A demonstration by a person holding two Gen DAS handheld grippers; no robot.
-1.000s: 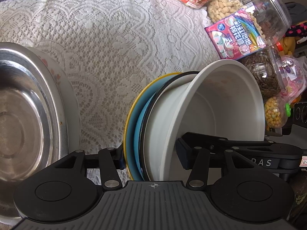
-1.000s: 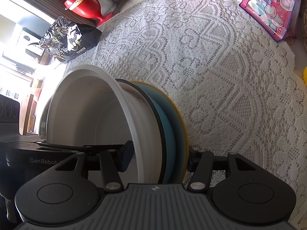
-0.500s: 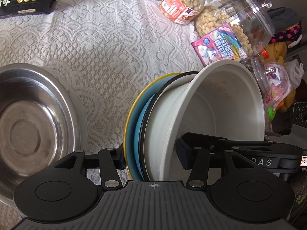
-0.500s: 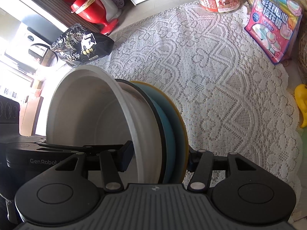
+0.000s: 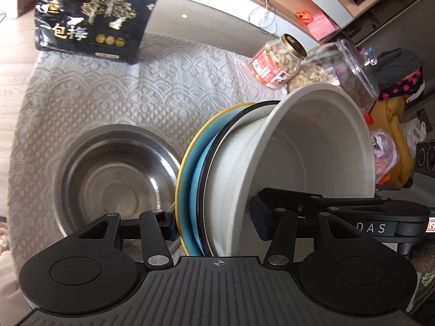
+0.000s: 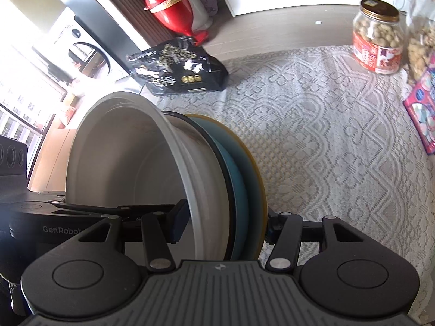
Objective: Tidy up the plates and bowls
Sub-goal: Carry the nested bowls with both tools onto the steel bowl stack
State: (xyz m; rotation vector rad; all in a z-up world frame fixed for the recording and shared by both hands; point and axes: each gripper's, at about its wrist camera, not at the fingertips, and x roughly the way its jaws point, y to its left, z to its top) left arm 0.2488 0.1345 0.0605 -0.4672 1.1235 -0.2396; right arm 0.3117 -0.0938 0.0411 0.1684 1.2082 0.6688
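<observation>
Both grippers hold one stack from opposite sides, high above the table. The stack is a white bowl (image 5: 312, 146) on a black-rimmed white plate, a blue plate (image 5: 197, 179) and a yellow plate (image 5: 185, 168). My left gripper (image 5: 212, 222) is shut on the stack's rim. My right gripper (image 6: 223, 225) is shut on the same stack: white bowl (image 6: 117, 163), blue plate (image 6: 239, 184), yellow plate (image 6: 257, 168). A steel bowl (image 5: 114, 179) sits below on the lace cloth, left of the stack.
A black snack bag (image 5: 89, 24) lies at the far edge, also in the right wrist view (image 6: 179, 70). A jar of nuts (image 5: 277, 62) and a clear tub (image 5: 342, 73) stand at the right. A pink packet (image 6: 421, 111) lies at the right edge.
Both grippers have lifted the stack higher; the table has dropped away and more of the room shows. The steel bowl looks smaller and sits closer to the stack in view.
</observation>
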